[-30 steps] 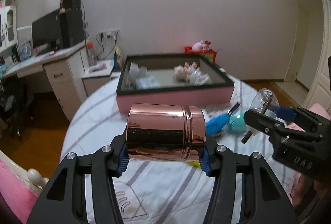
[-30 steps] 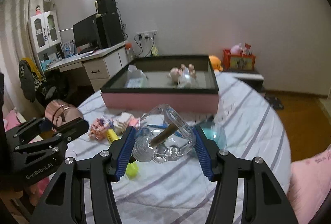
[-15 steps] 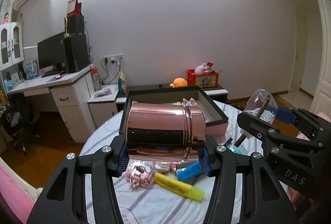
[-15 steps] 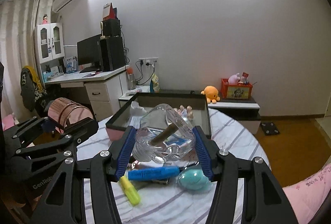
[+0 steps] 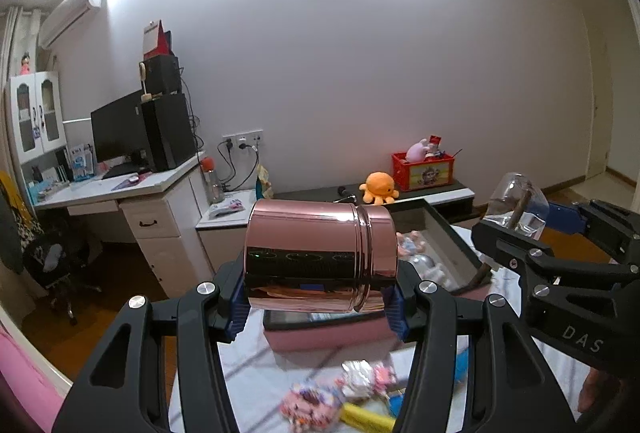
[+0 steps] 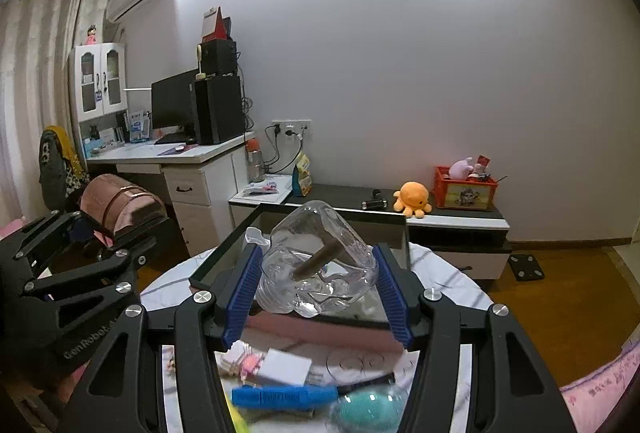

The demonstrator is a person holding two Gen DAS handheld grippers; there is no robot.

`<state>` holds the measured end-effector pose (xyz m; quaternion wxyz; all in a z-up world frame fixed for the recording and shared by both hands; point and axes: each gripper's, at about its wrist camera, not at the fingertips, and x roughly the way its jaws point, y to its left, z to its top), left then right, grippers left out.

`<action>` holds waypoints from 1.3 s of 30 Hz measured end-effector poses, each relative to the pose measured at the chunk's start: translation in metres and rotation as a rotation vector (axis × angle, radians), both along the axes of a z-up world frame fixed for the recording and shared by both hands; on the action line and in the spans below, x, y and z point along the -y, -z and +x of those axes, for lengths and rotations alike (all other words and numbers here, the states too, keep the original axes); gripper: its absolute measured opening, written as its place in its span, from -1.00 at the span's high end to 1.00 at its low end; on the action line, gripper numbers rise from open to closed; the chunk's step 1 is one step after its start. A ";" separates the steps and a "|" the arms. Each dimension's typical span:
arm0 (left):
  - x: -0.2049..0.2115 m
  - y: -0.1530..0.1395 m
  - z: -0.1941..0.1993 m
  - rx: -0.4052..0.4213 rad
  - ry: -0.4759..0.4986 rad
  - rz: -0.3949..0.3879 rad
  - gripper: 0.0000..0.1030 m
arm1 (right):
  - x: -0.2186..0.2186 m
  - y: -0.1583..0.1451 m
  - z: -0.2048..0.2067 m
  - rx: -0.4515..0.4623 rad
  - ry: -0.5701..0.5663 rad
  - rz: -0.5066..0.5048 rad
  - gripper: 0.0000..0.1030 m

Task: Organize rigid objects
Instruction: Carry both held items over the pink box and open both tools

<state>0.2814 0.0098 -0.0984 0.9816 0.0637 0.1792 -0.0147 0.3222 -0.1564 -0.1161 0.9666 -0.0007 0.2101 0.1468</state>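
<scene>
My left gripper [image 5: 316, 297] is shut on a shiny rose-gold canister [image 5: 320, 259], held sideways high above the table. It also shows at the left of the right wrist view [image 6: 120, 211]. My right gripper [image 6: 316, 293] is shut on a crumpled clear plastic bottle [image 6: 316, 273] with a brown stick inside. That bottle also shows at the right of the left wrist view [image 5: 518, 207]. Both are lifted in front of the pink box with a black rim [image 6: 320, 329], which holds small toys [image 5: 416, 253].
On the round striped table [image 6: 448, 285] lie a blue marker [image 6: 280, 397], a teal egg-shaped thing [image 6: 368, 411], a white card [image 6: 284, 367], candy wrappers [image 5: 336, 389] and a yellow highlighter [image 5: 364, 421]. A white desk [image 6: 192, 169] stands left, a low cabinet [image 6: 452, 229] behind.
Both grippers have risen and tilted up with their loads; the table and box have dropped low in both views and more wall and ceiling show.
</scene>
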 end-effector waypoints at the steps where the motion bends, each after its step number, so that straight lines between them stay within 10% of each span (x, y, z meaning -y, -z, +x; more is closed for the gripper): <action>1: 0.000 0.001 0.008 -0.004 -0.005 0.006 -0.07 | -0.003 0.001 0.008 -0.007 -0.008 -0.003 -0.13; 21: -0.003 0.105 0.154 -0.358 -0.013 0.028 -0.08 | -0.025 0.091 0.126 -0.344 -0.085 -0.073 -0.13; 39: -0.022 0.022 0.046 -0.094 -0.036 -0.029 -0.99 | 0.002 0.022 0.063 -0.184 -0.030 -0.044 -0.73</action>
